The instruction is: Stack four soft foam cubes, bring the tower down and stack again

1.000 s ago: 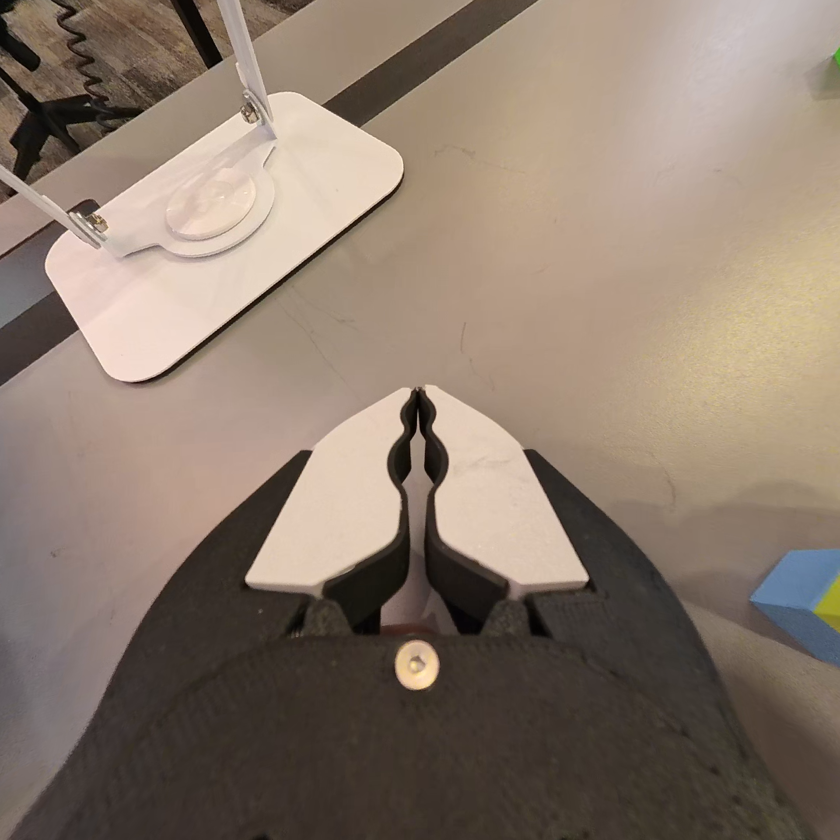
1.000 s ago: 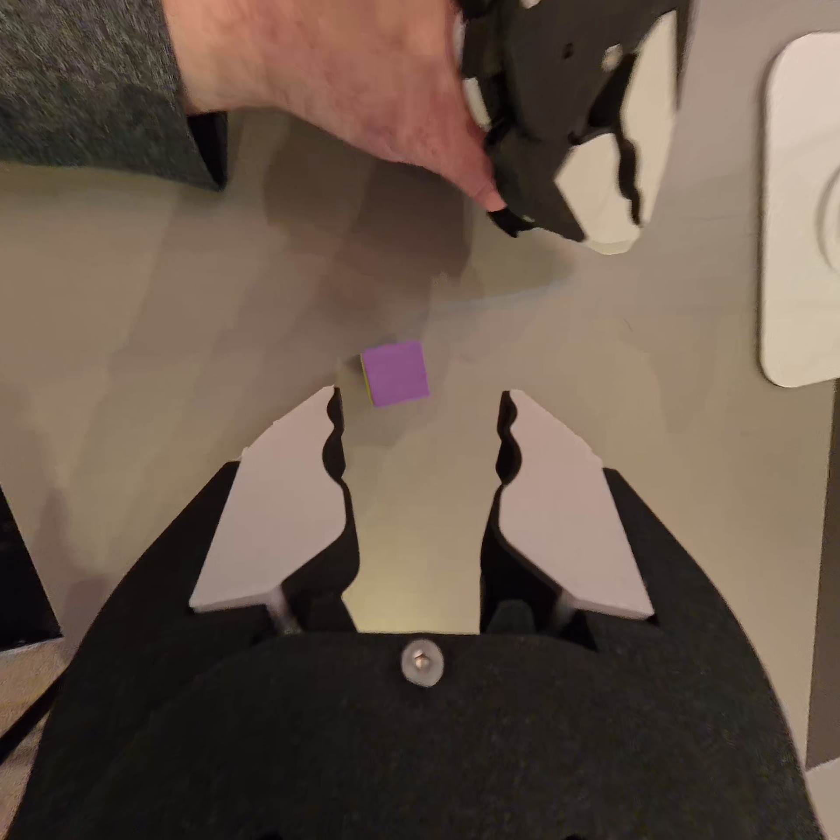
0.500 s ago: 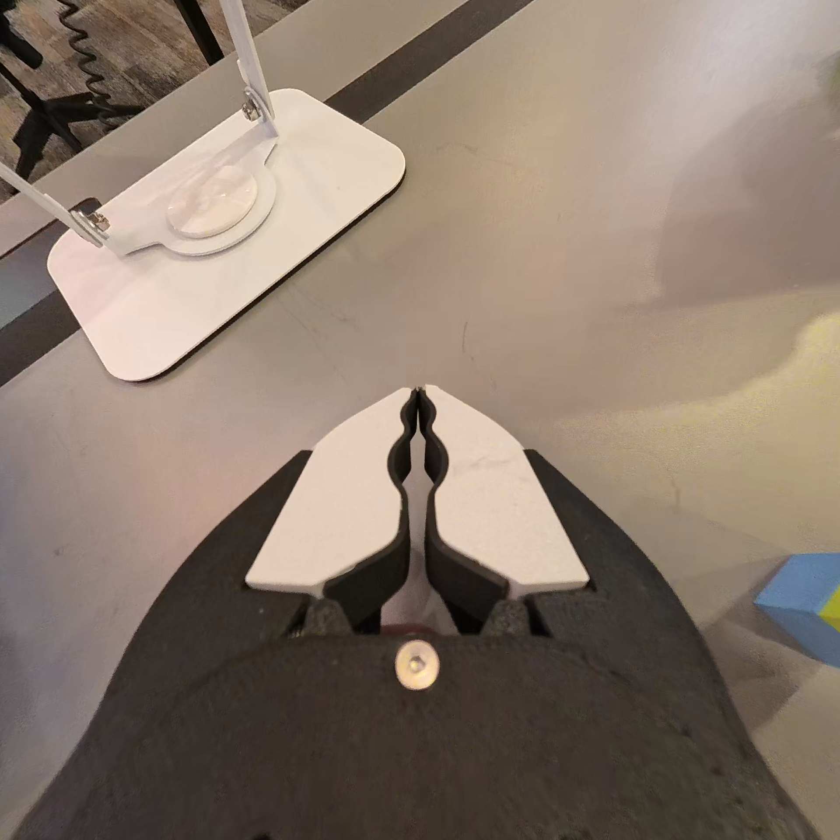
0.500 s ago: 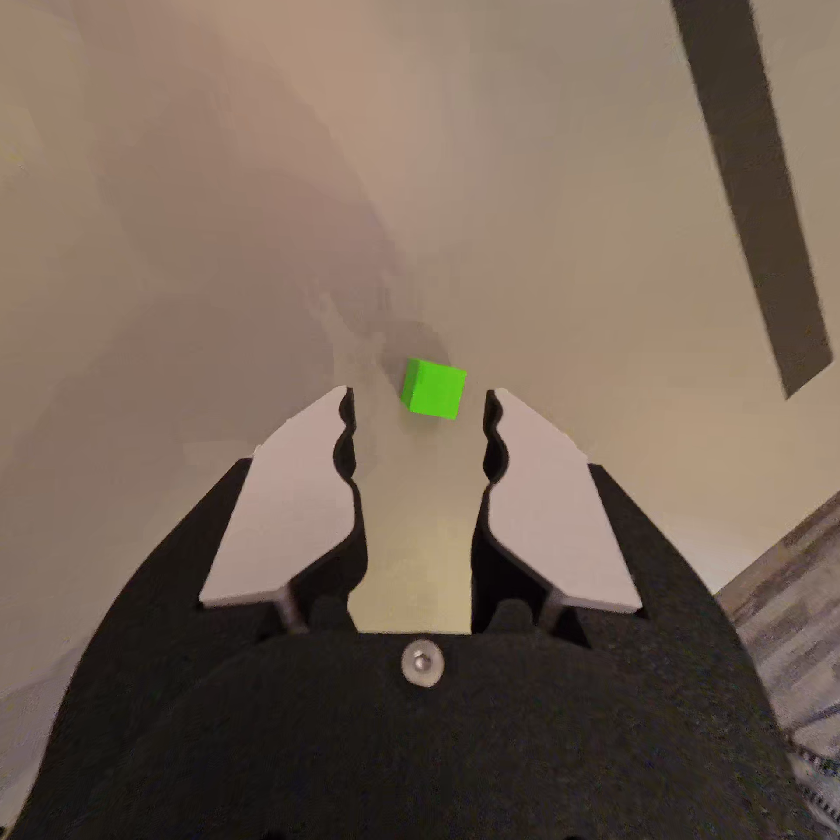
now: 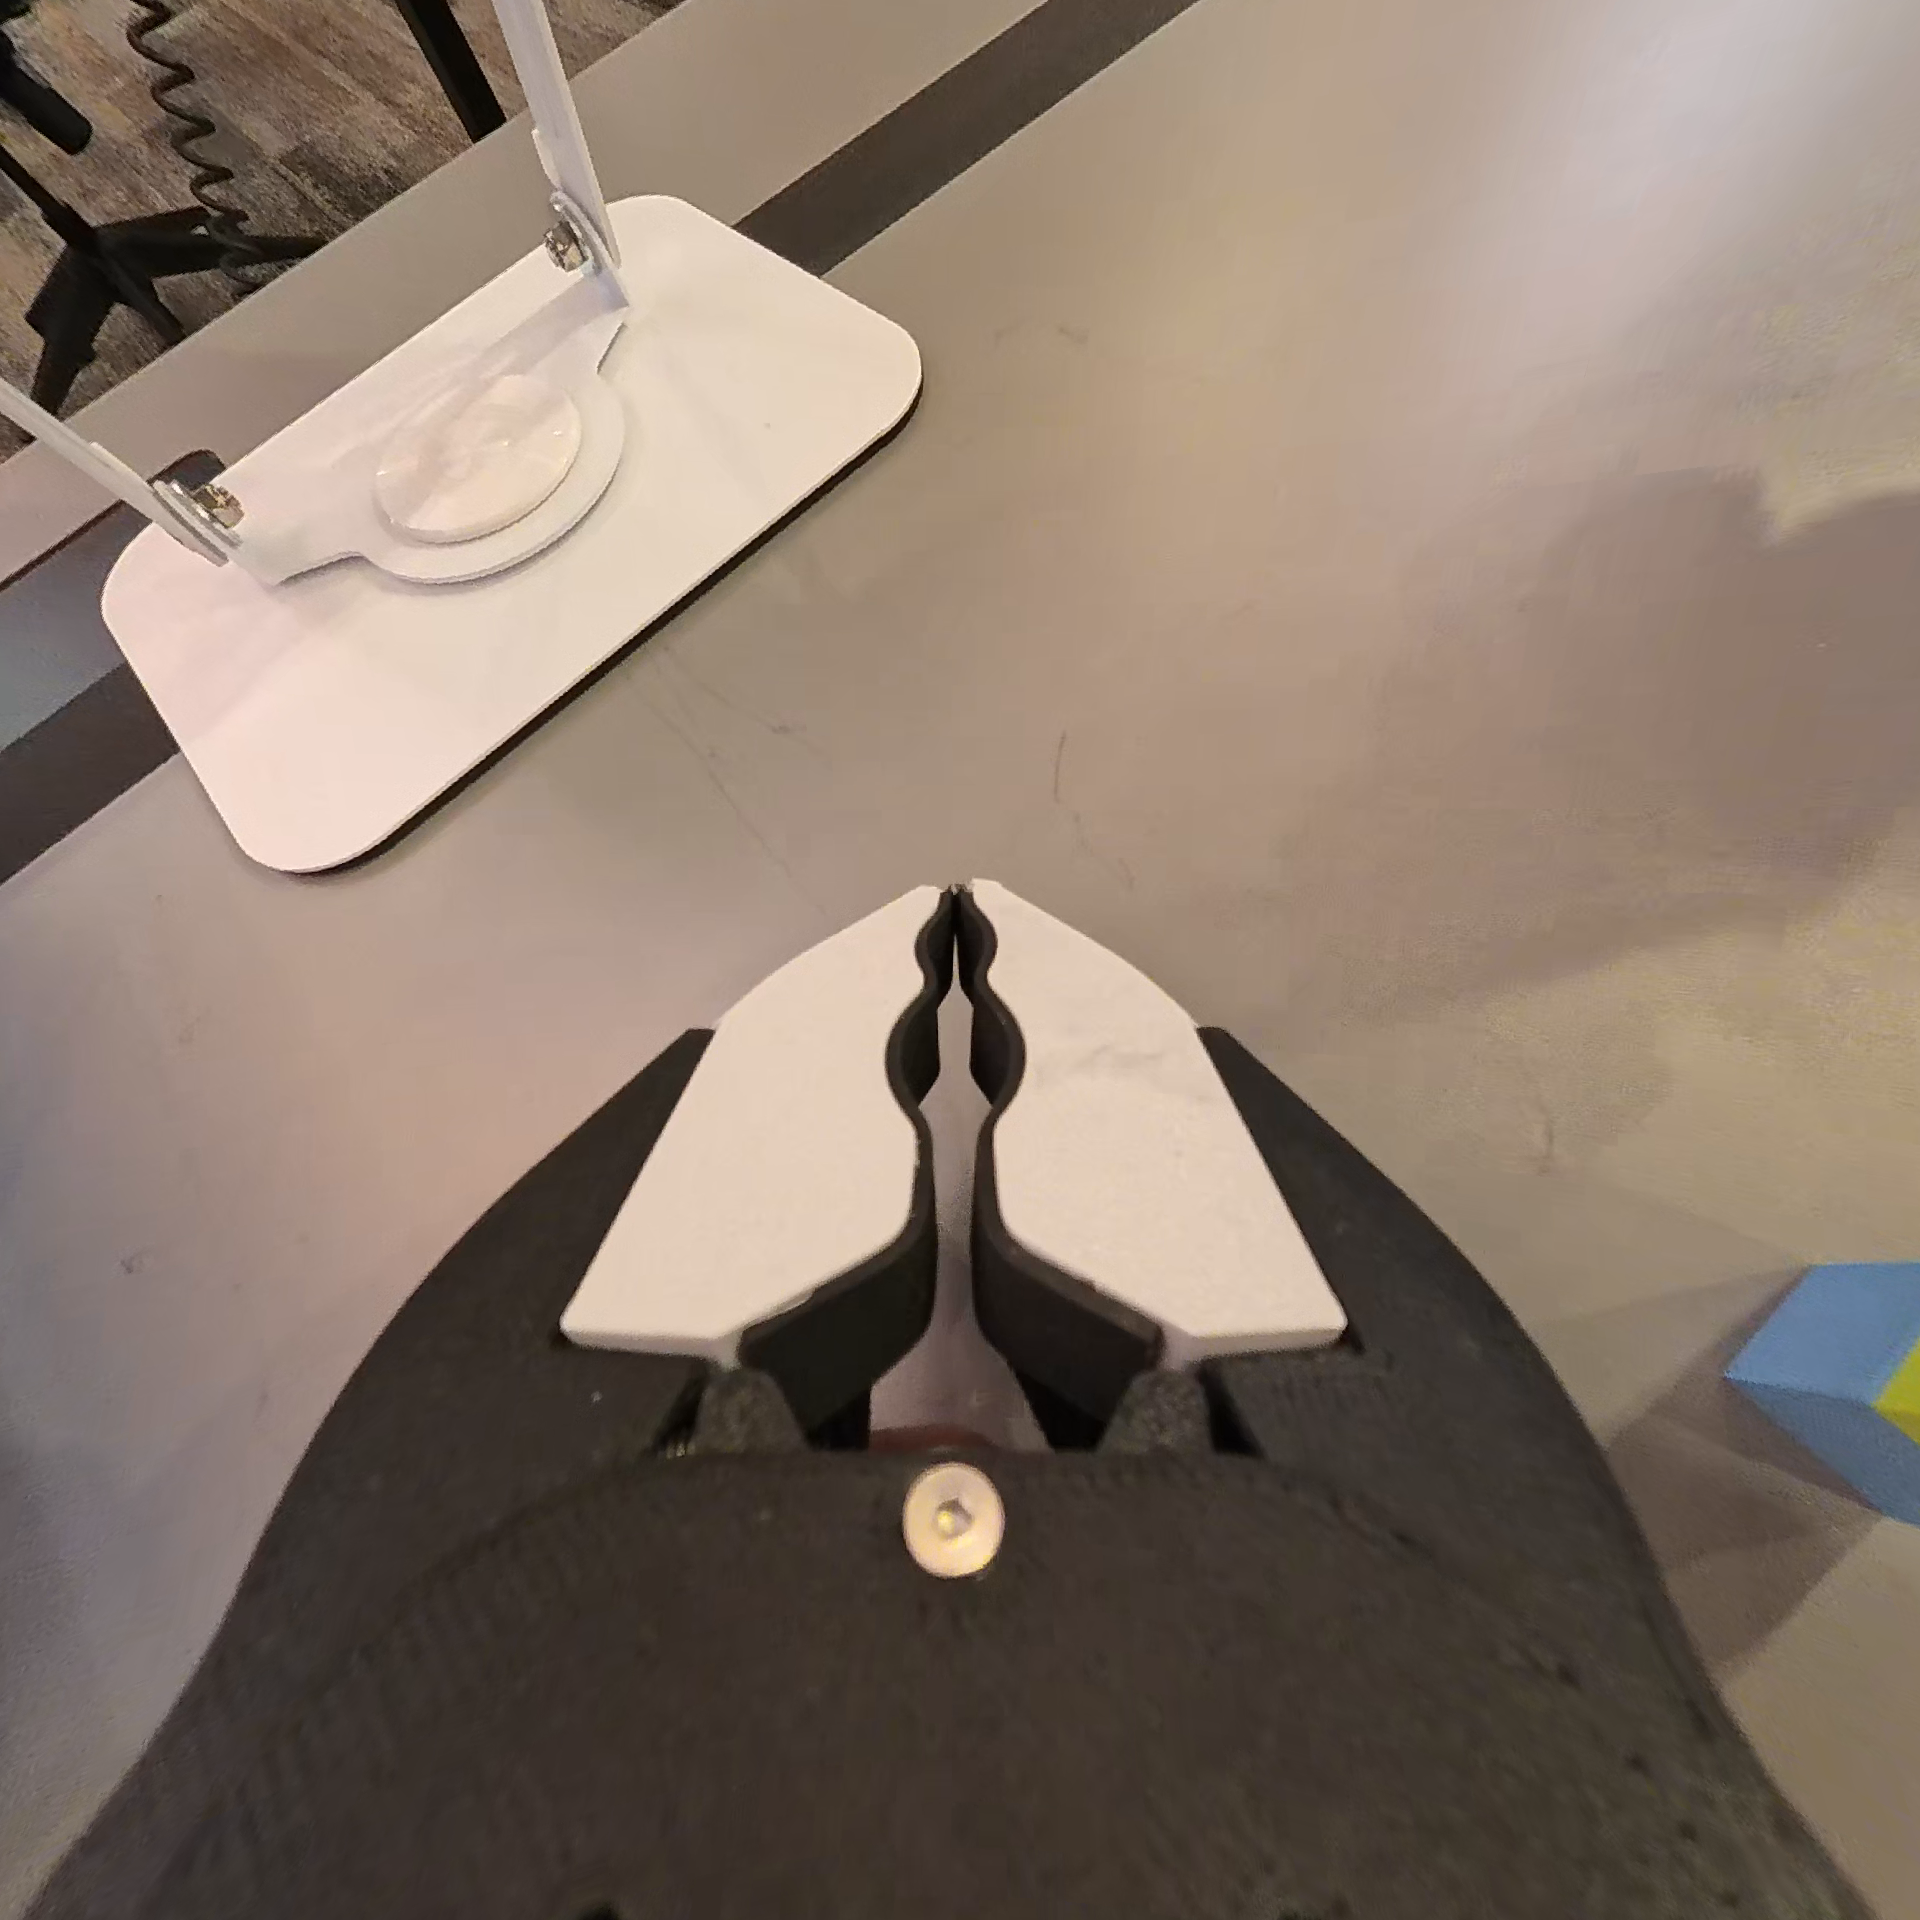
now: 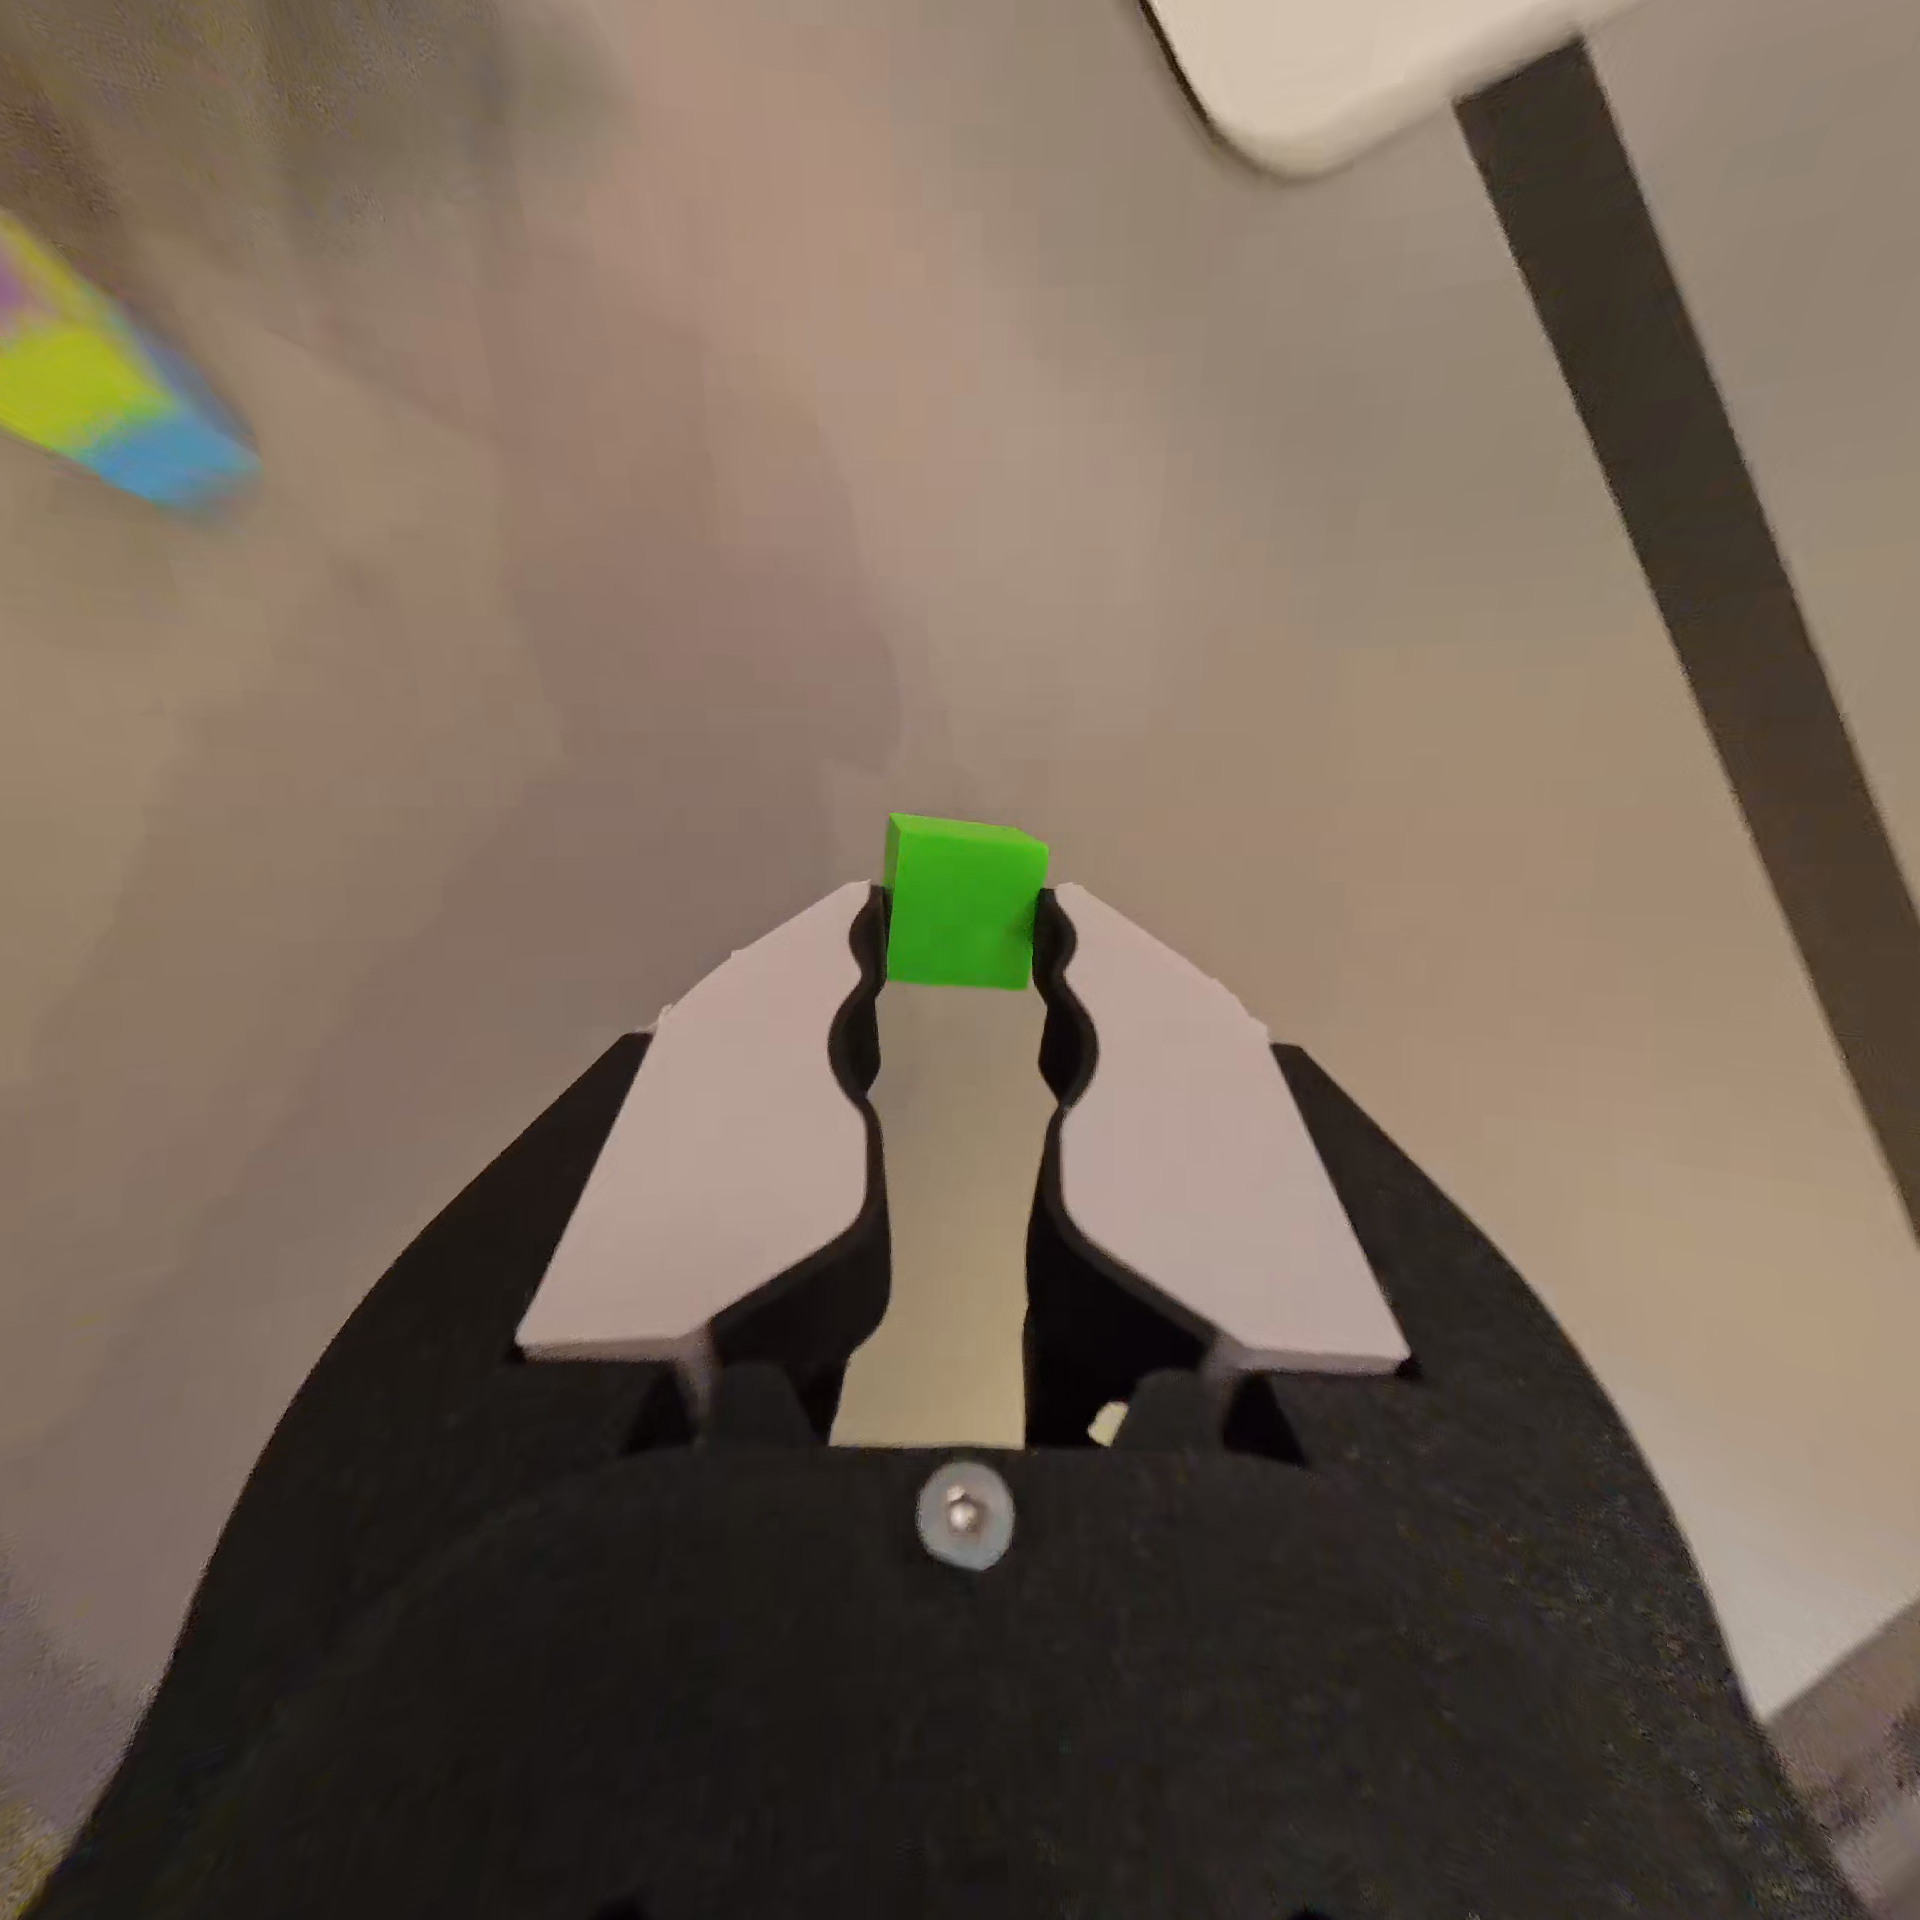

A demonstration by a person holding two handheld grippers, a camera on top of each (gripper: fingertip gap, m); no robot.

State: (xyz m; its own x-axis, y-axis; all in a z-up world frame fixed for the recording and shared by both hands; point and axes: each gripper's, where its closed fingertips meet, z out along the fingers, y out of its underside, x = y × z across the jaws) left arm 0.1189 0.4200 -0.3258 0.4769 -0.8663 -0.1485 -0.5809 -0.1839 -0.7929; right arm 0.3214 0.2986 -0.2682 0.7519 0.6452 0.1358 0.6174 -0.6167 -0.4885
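Right fingers (image 6: 878, 935) gripping green cube (image 6: 961, 909), left fingers (image 5: 914, 966) closed empty, white stand base (image 5: 499, 540), blue-yellow cube (image 5: 1849, 1382) nearby

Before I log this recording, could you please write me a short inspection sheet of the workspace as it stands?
Surface: grey table with a dark strip.
Job's things: green cube; blue and yellow cube on the table.
Clutter: white stand base.
Grippers: left gripper shut, empty; right gripper clamps the green cube.
Cables: coiled black cable off the table.
Surroundings: floor, dark furniture legs.
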